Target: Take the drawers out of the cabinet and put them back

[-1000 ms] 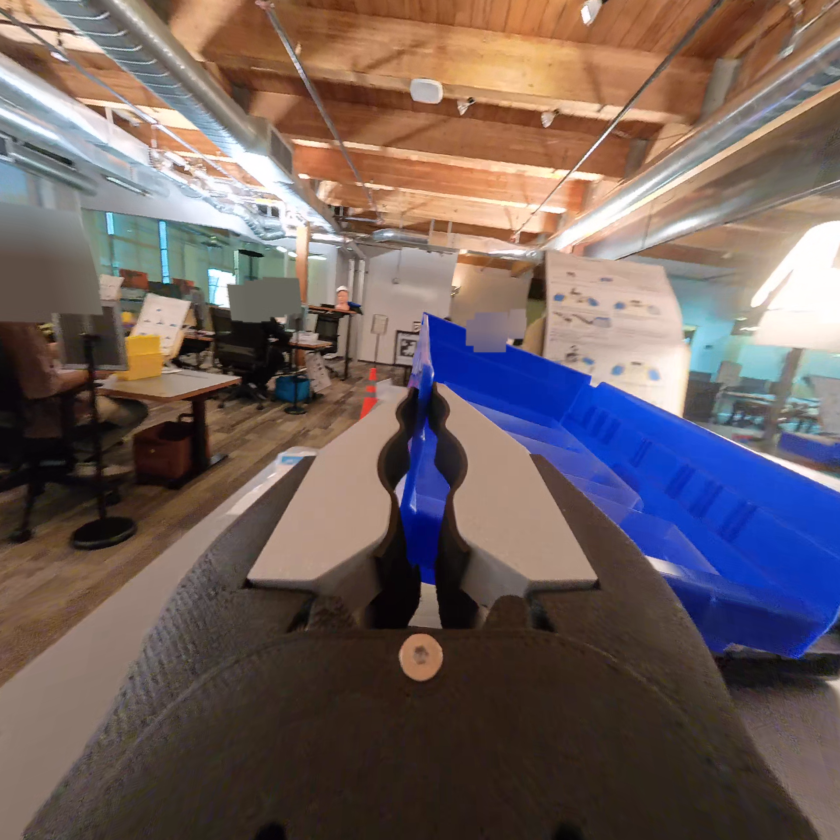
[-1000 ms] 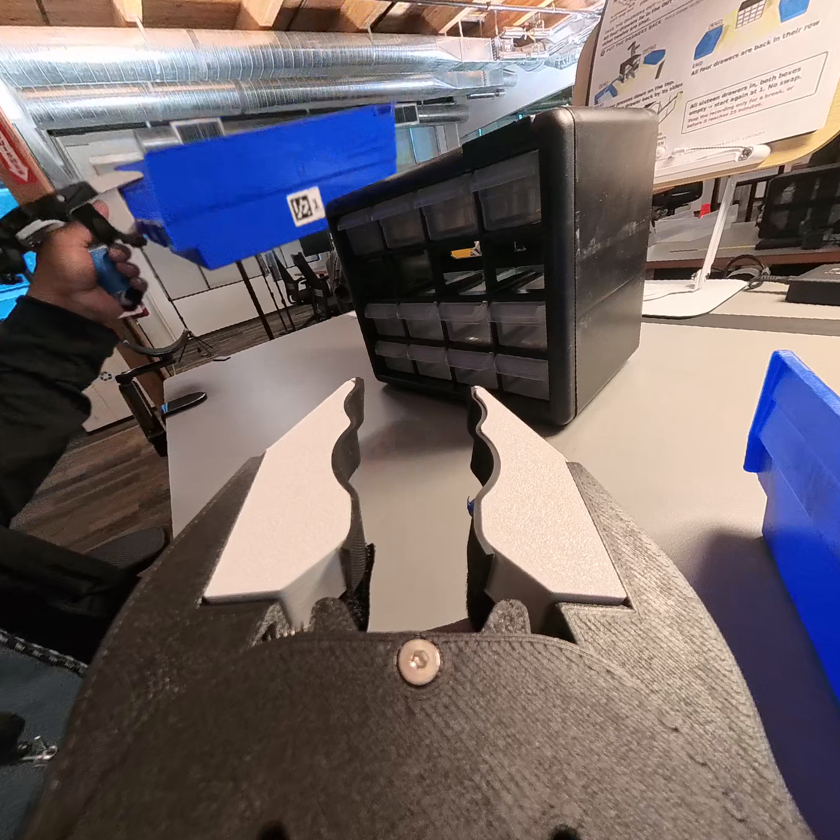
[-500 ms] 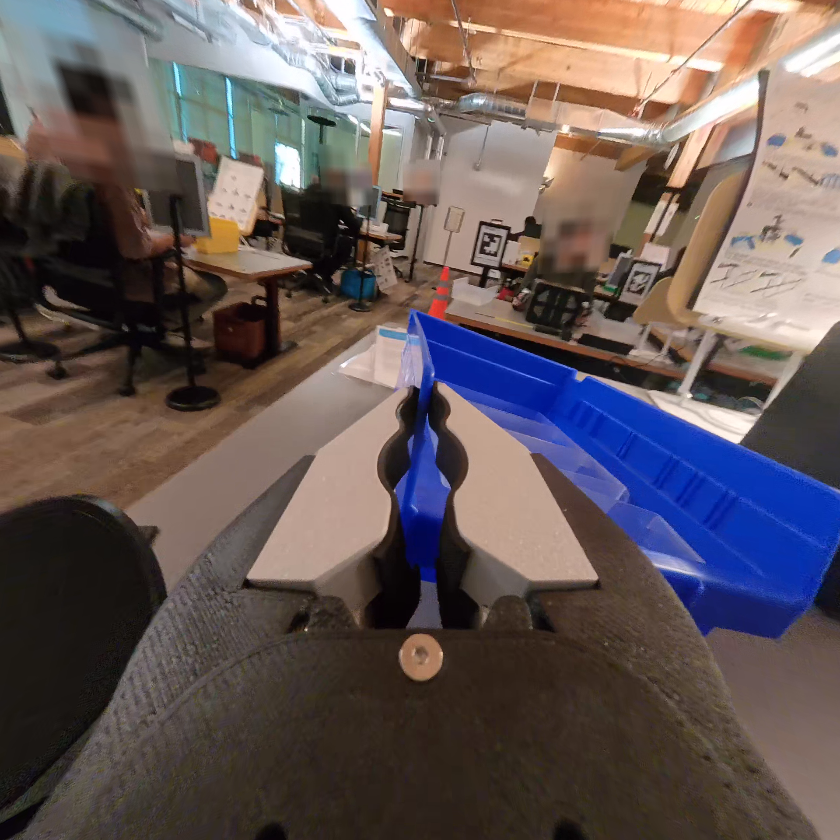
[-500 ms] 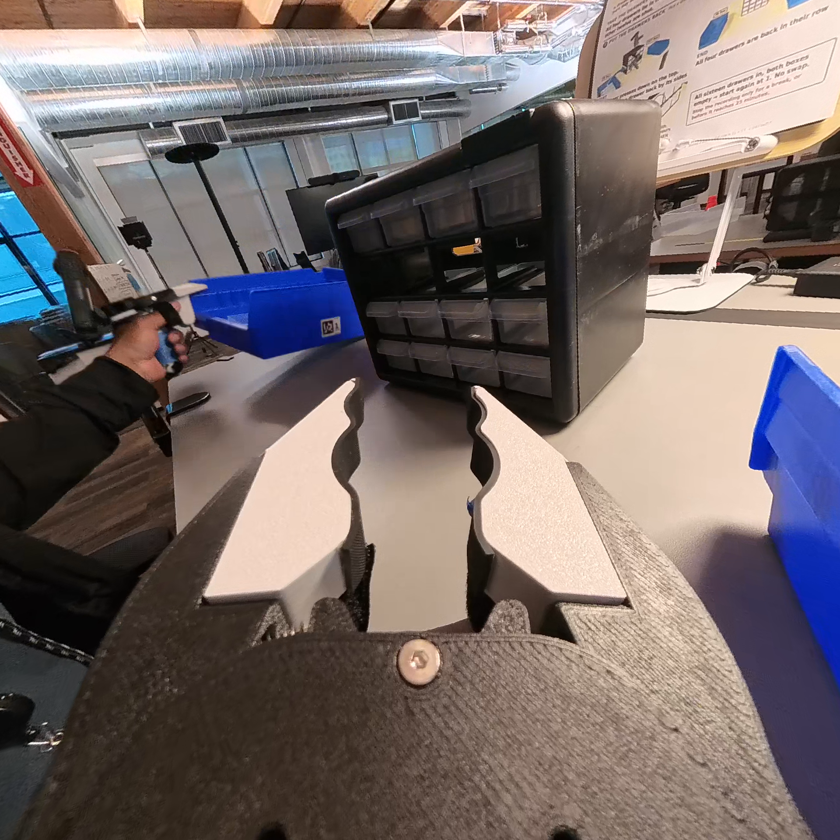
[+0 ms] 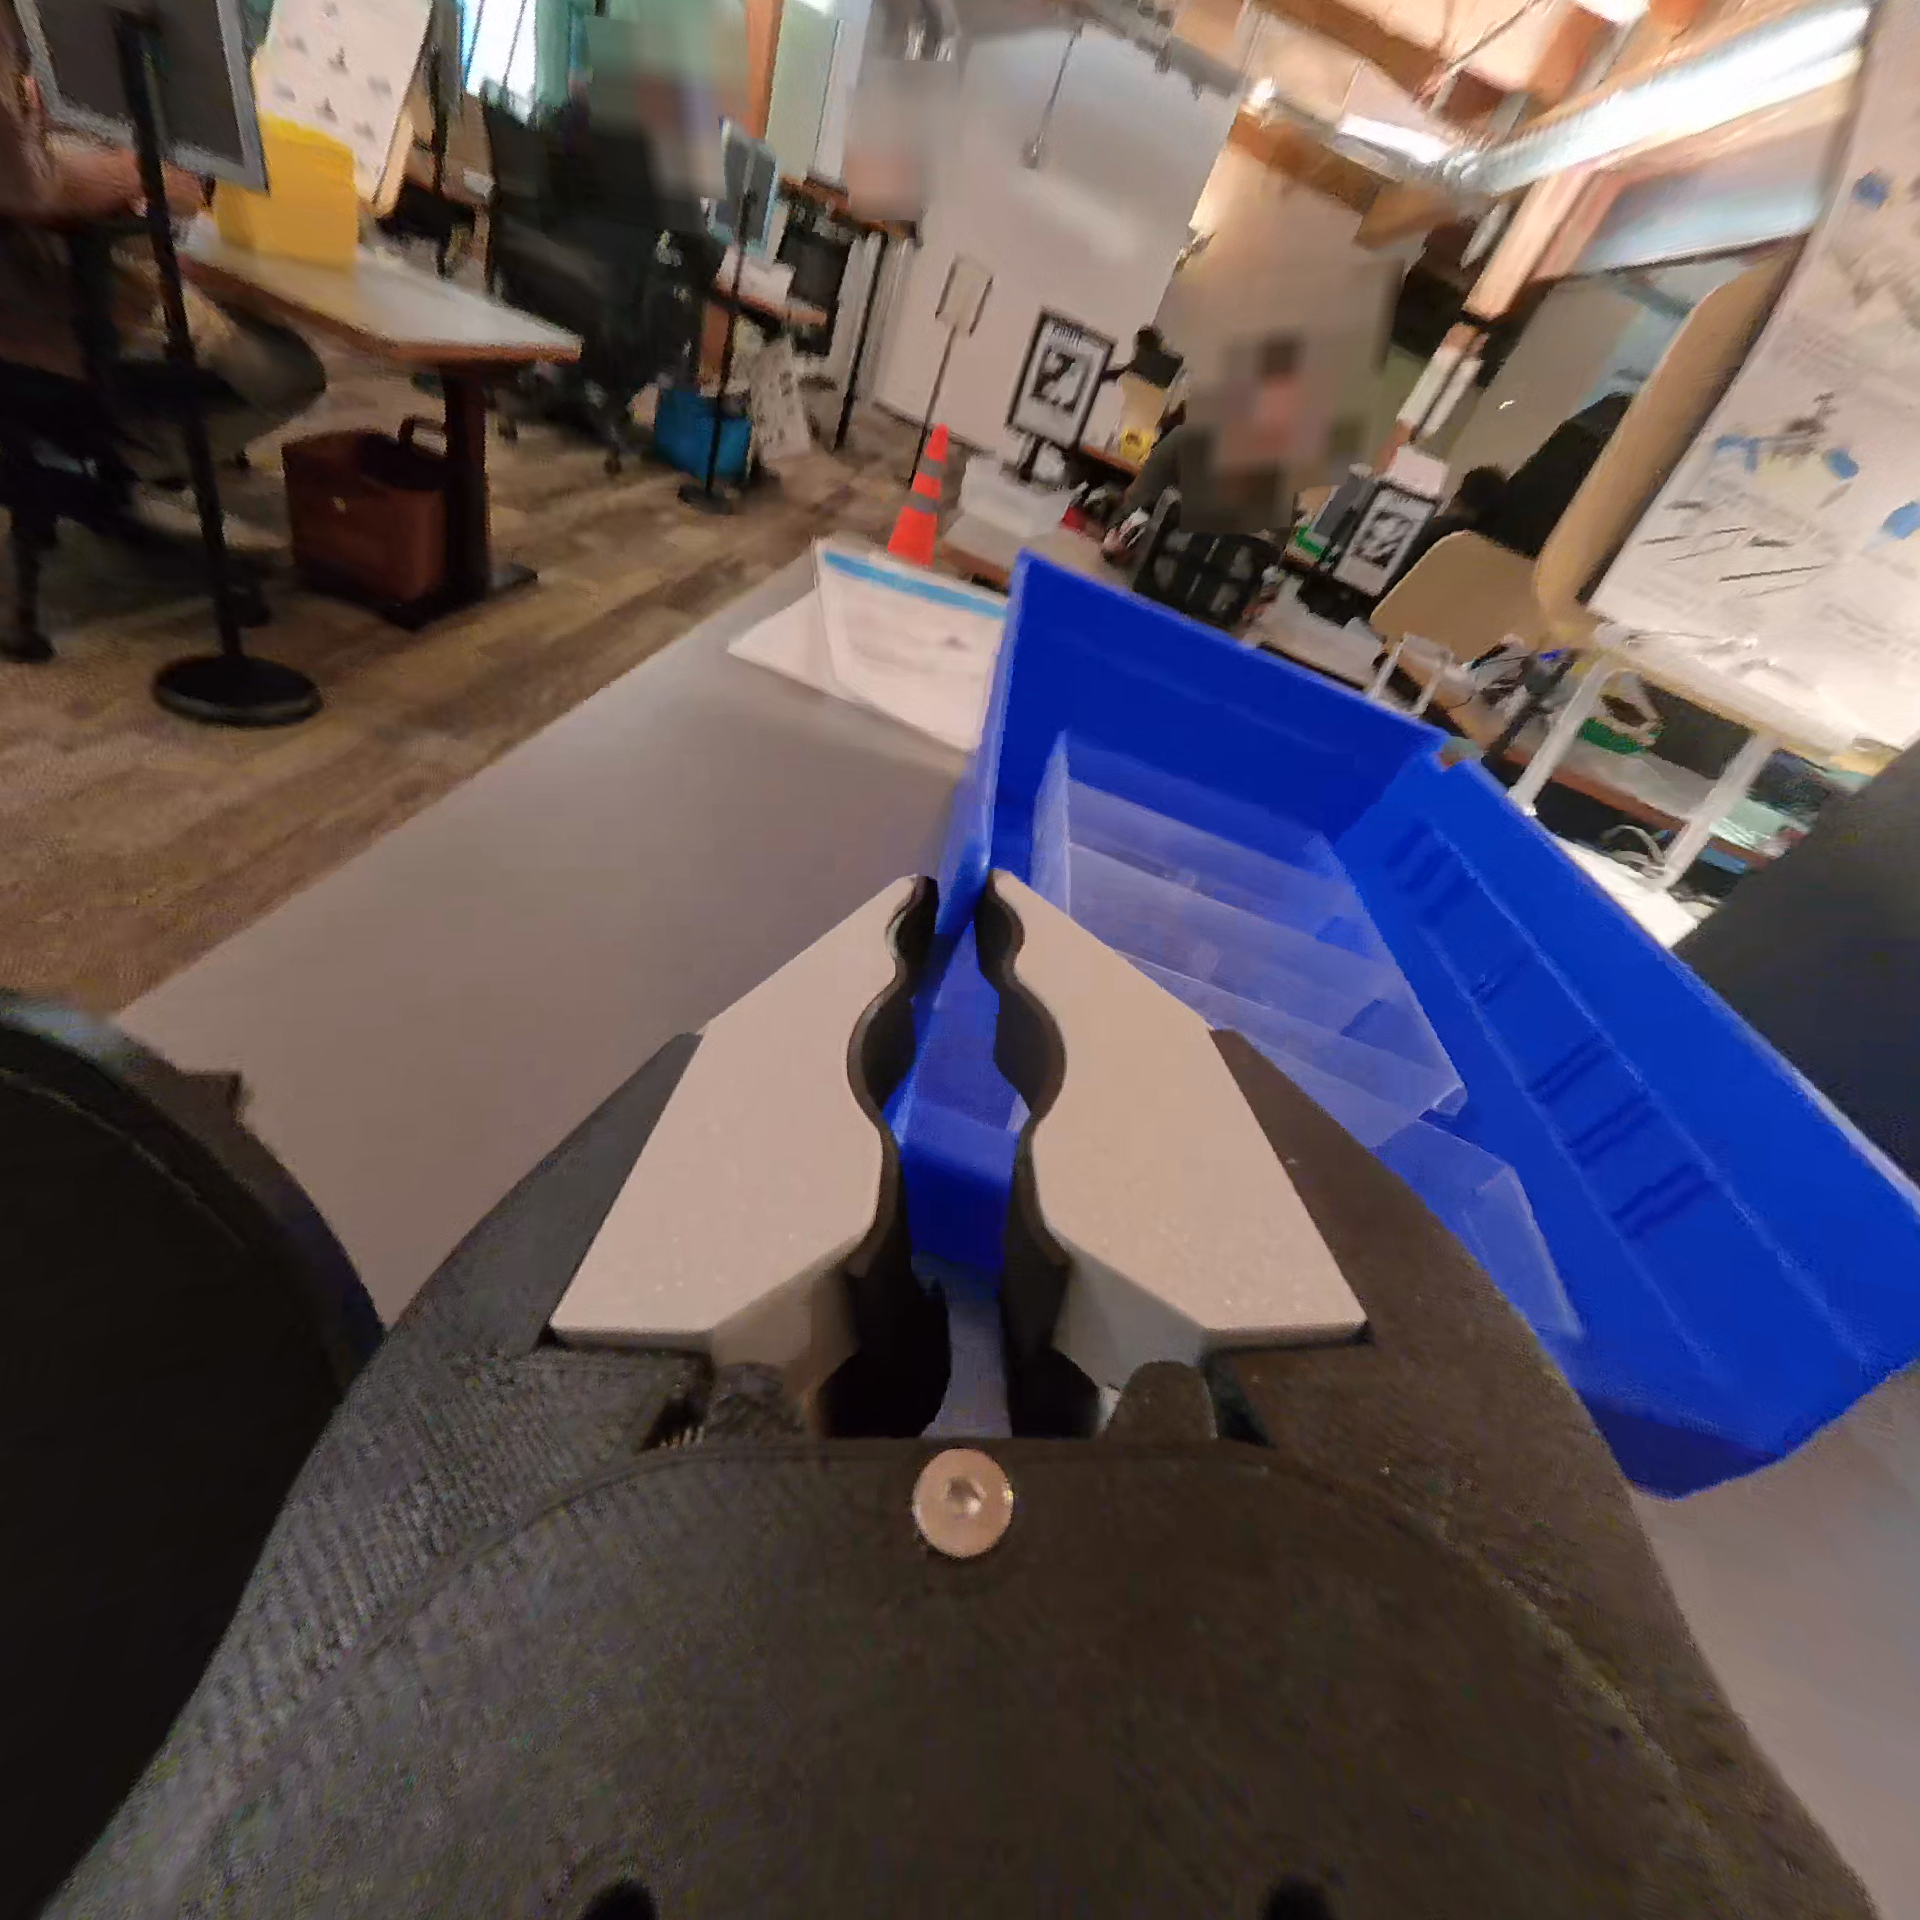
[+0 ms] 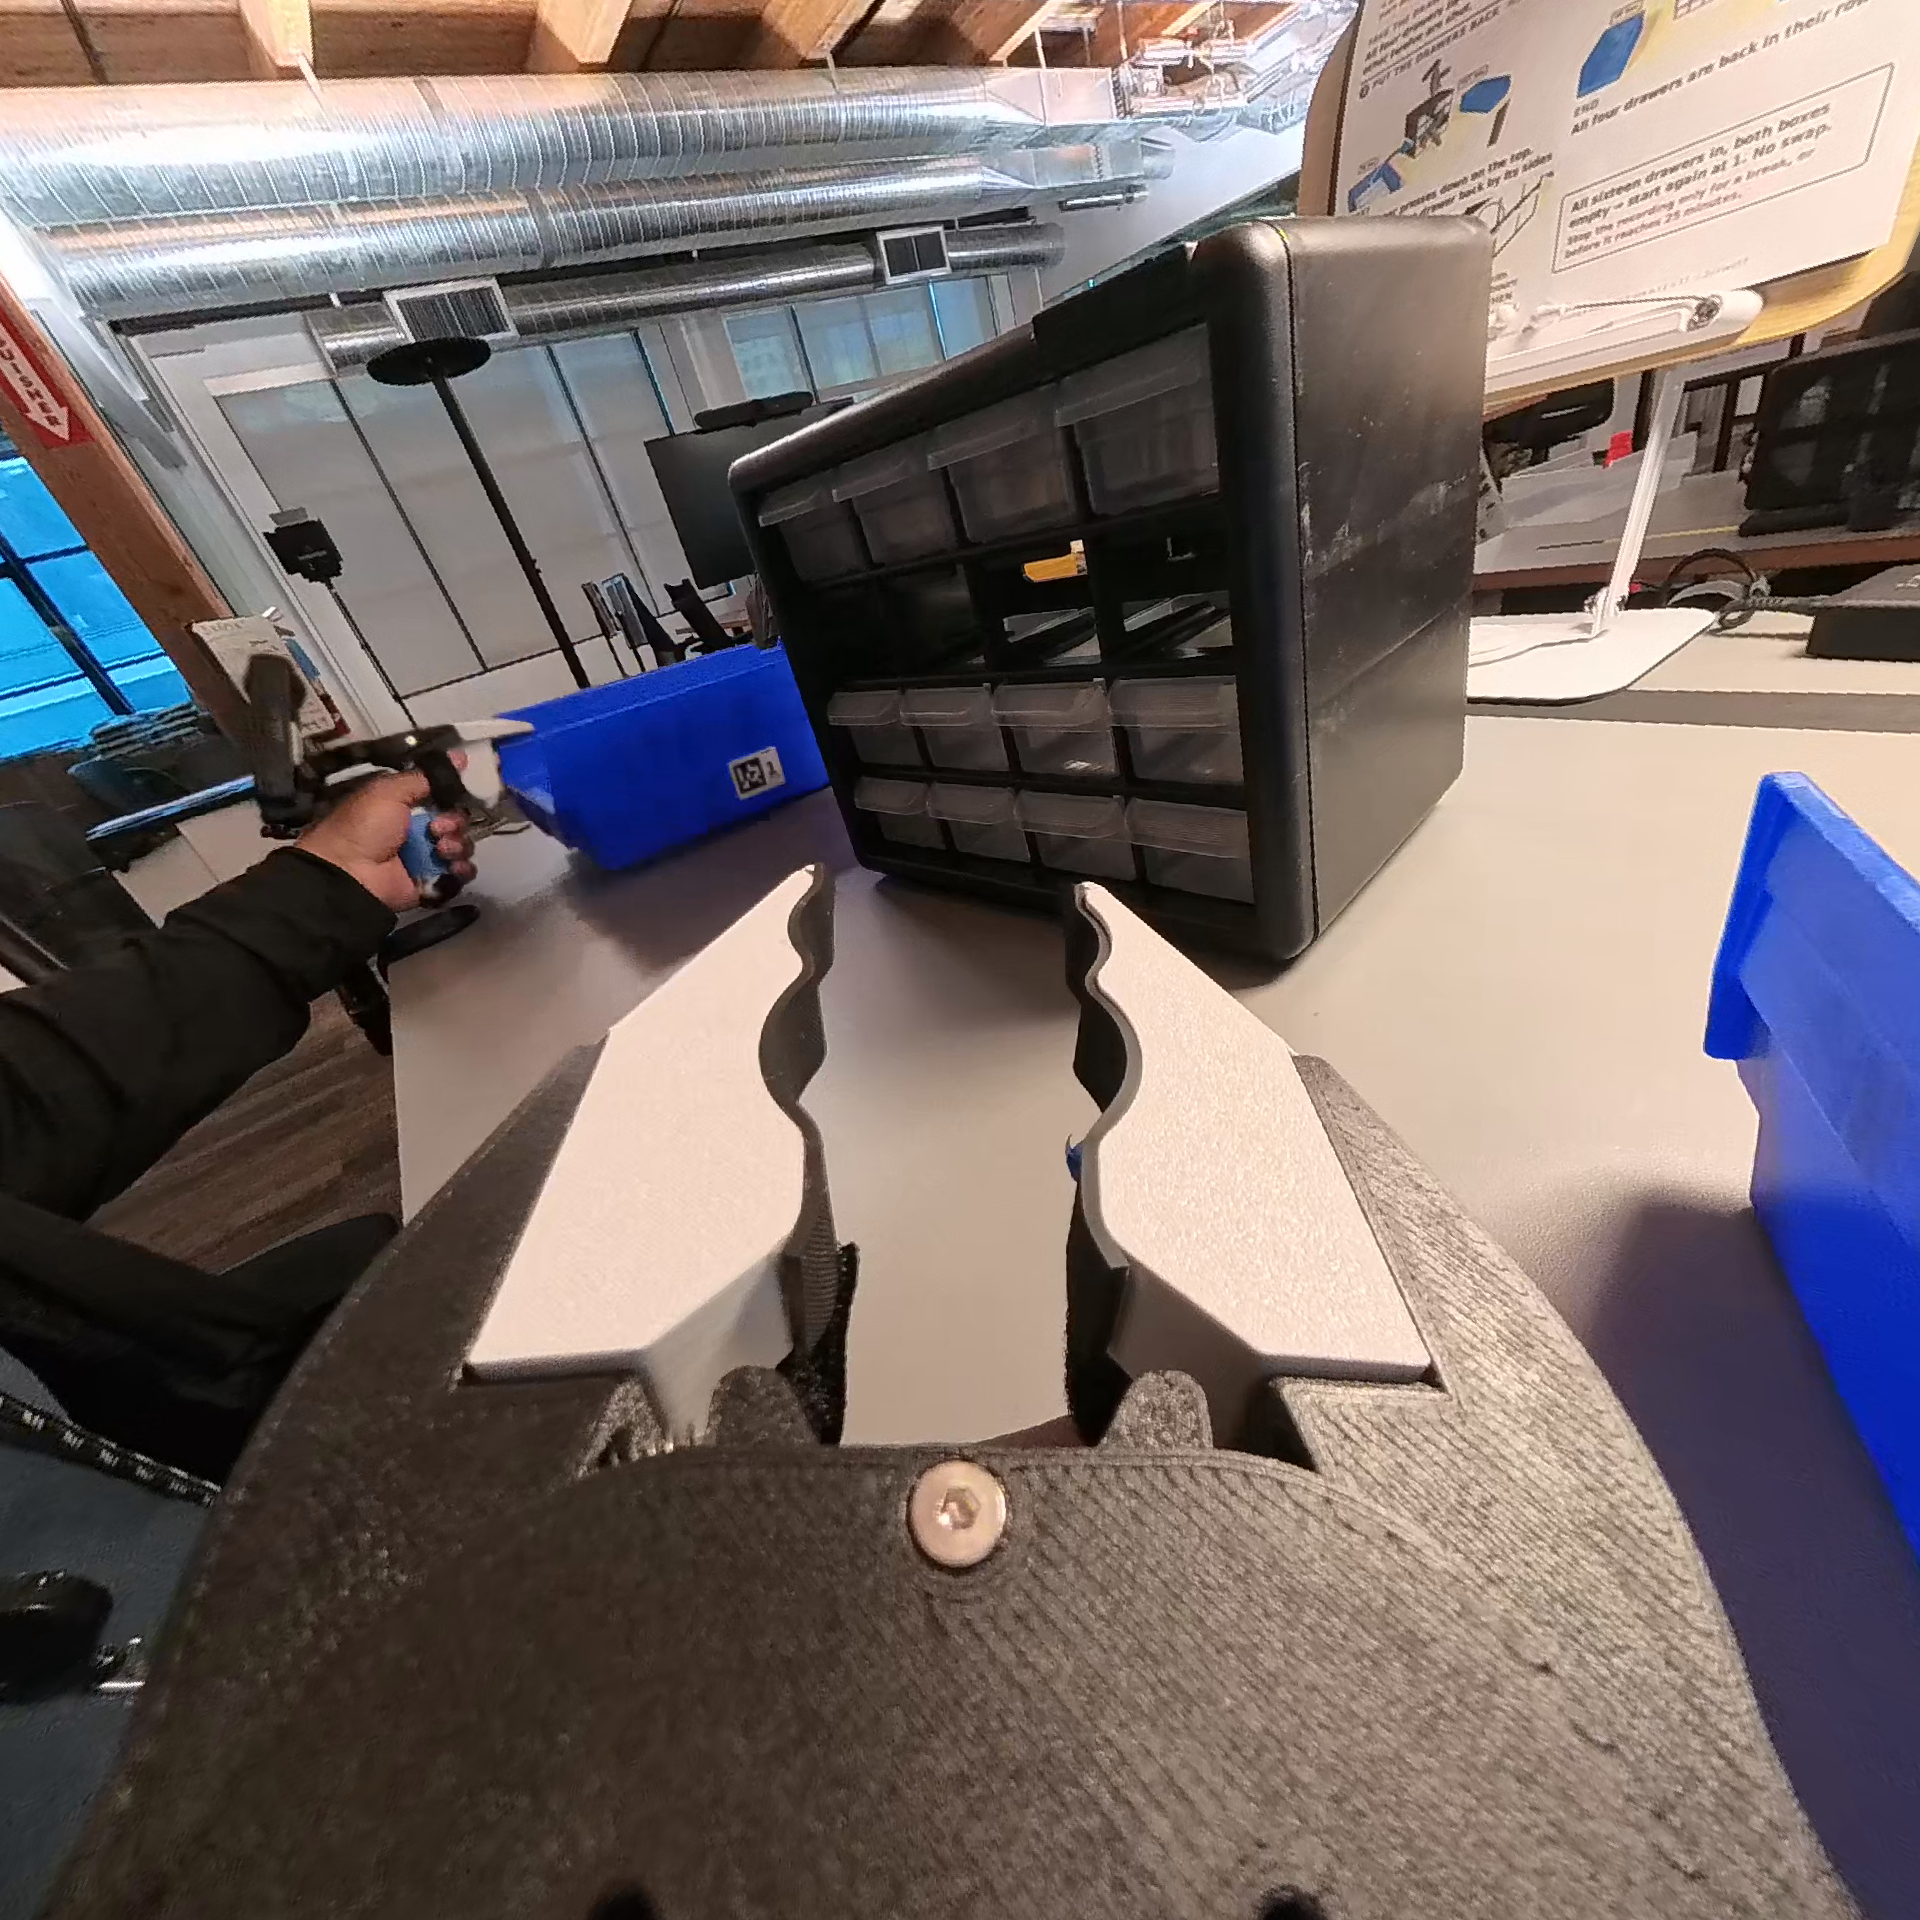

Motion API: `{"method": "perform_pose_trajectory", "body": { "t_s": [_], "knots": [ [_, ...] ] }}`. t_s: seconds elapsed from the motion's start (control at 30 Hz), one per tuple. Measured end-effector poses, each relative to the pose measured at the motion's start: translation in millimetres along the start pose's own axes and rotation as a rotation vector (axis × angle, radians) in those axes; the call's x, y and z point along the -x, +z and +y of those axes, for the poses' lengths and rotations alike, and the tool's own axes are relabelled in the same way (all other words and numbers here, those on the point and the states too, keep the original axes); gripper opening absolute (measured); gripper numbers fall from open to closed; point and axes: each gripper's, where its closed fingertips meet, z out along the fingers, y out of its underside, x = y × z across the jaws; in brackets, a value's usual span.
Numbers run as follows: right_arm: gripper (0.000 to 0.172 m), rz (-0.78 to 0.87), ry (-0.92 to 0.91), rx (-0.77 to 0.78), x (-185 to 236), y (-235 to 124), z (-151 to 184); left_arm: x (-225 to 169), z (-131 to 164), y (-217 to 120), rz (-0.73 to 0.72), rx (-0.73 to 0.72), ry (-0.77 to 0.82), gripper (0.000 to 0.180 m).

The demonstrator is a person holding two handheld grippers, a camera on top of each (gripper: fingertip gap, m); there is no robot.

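A: Fingers (image 5: 1117,1091) of the left gripper (image 5: 958,904)?
B: Nearly closed on the blue bin (image 5: 1558,1039) wall; clear drawers (image 5: 1226,935) inside.
A: Right gripper (image 6: 945,894)?
B: Wide apart, bare, near the cabinet (image 6: 1351,582) on the desk (image 6: 1507,935).

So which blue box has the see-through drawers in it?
Find the black cabinet on the grey table. The blue bin on its left holds them, its wall pinched by the left hand-held gripper. The other blue bin sits right, untouched.

Both grippers: coarse black printed bodies, one silver hex screw (image 6: 957,1512) centred just behind flat grey fingers (image 6: 665,1174) with wavy black inner edges. Left of the cabinet (image 6: 1049,623), black long sleeve (image 6: 156,1018), blue handle grip.
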Motion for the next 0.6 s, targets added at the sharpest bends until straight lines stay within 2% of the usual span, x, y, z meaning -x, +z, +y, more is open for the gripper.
{"method": "perform_pose_trajectory", "body": {
  "t_s": [0.07,0.2,0.27,0.33,0.43,0.53,0.6],
  "knots": [
    [0.046,0.000,0.000,-0.001,0,0,0,6,6,0,-0.036,0.031,-0.024,0.007],
    [0.046,0.003,-0.004,-0.006,0,-1,-1,-1,-15,-16,-0.067,-0.040,0.010,0.025],
    [0.046,0.003,-0.002,-0.006,0,-1,-1,-19,-25,-28,-0.064,-0.063,0.080,0.029],
    [0.046,0.004,0.002,-0.003,-1,0,0,-57,-28,-37,-0.004,-0.069,0.159,0.032],
    [0.046,0.003,0.013,0.001,-2,0,0,-141,-18,-48,0.167,-0.070,0.222,0.037],
    [0.046,0.008,0.030,0.003,-4,1,0,-234,6,-51,0.353,-0.071,0.290,0.039],
    [0.047,0.048,0.046,0.012,-12,4,2,-281,29,-40,0.420,-0.046,0.335,0.041]
  ]
}}
